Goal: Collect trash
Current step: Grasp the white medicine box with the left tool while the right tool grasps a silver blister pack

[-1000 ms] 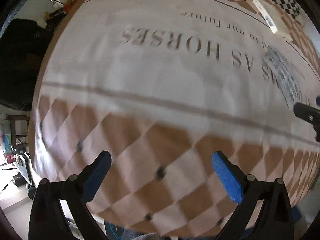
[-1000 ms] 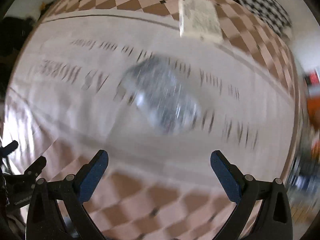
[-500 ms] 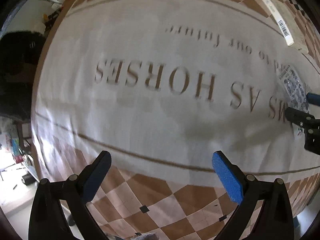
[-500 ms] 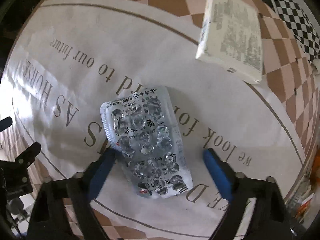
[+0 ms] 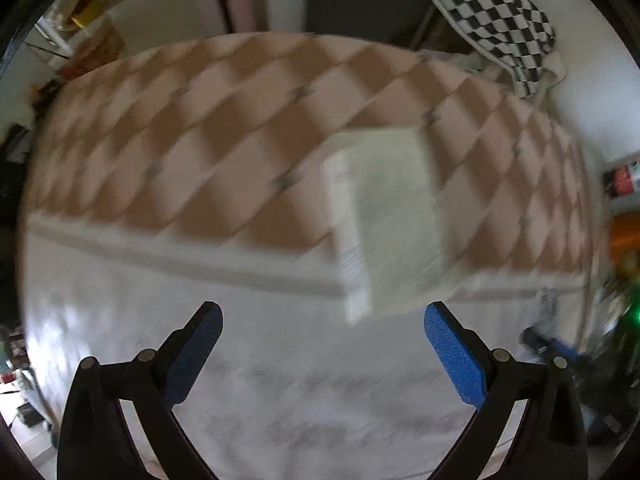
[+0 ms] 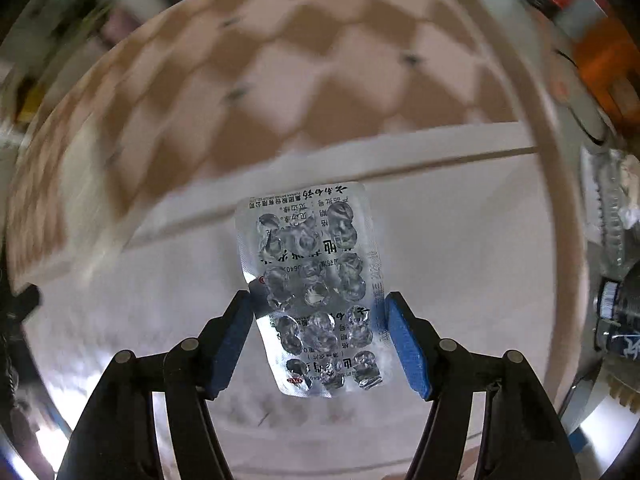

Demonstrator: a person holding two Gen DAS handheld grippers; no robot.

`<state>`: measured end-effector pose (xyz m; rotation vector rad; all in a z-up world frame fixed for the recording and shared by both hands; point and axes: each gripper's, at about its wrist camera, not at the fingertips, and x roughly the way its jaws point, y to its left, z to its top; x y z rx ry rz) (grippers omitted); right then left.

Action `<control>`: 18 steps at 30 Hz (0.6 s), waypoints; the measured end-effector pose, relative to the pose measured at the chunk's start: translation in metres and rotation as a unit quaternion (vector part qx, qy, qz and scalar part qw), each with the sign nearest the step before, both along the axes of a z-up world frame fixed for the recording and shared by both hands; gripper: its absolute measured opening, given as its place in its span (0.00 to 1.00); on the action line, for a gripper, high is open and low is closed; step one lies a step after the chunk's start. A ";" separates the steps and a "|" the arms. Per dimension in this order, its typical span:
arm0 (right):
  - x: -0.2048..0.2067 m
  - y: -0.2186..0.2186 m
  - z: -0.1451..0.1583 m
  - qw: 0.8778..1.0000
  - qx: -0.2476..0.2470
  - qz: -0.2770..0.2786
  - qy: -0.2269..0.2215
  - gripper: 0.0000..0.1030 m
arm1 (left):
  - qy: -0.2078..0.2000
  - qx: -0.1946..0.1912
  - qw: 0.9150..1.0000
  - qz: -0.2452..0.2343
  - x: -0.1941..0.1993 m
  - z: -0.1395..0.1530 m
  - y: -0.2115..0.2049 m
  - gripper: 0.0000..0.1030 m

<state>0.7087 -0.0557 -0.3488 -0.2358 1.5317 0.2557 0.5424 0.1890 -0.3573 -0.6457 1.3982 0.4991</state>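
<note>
A silver, used pill blister pack (image 6: 312, 292) sits between the blue pads of my right gripper (image 6: 320, 320). The pads press on its two long edges and it stays sharp while the table behind blurs, so it is held above the tablecloth (image 6: 460, 240). A white cardboard box (image 5: 384, 216) lies on the table ahead of my left gripper (image 5: 322, 328), slightly right of centre. The left gripper is open and empty, its fingertips just short of the box.
The table has a white cloth with a brown-and-cream diamond border (image 5: 224, 140). A black-and-white checkered cloth (image 5: 492, 20) hangs beyond the far edge. Bottles and orange items (image 6: 608, 72) stand past the table's right edge. The right gripper shows blurred at the right in the left wrist view (image 5: 548, 344).
My right gripper closed on the blister pack and lifted it off the cloth. My left gripper swung from the printed middle of the cloth to face the white box.
</note>
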 end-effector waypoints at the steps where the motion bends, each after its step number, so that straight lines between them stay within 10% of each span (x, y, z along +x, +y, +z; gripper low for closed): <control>1: 0.007 -0.002 0.000 1.000 -0.005 -0.008 -0.002 0.67 | 0.007 -0.015 1.000 -0.005 0.020 -0.007 -0.001 1.00; 8: 0.032 0.018 0.001 0.999 -0.038 -0.014 0.013 0.74 | 0.078 -0.019 0.996 -0.027 0.064 -0.056 -0.014 0.98; 12: 0.018 0.019 0.007 0.999 -0.034 0.003 -0.001 0.71 | 0.067 0.011 0.997 -0.030 0.066 -0.053 -0.015 0.71; 18: -0.019 0.010 0.026 1.000 -0.017 0.024 -0.007 0.65 | 0.051 0.043 0.995 -0.069 0.044 -0.036 -0.039 0.71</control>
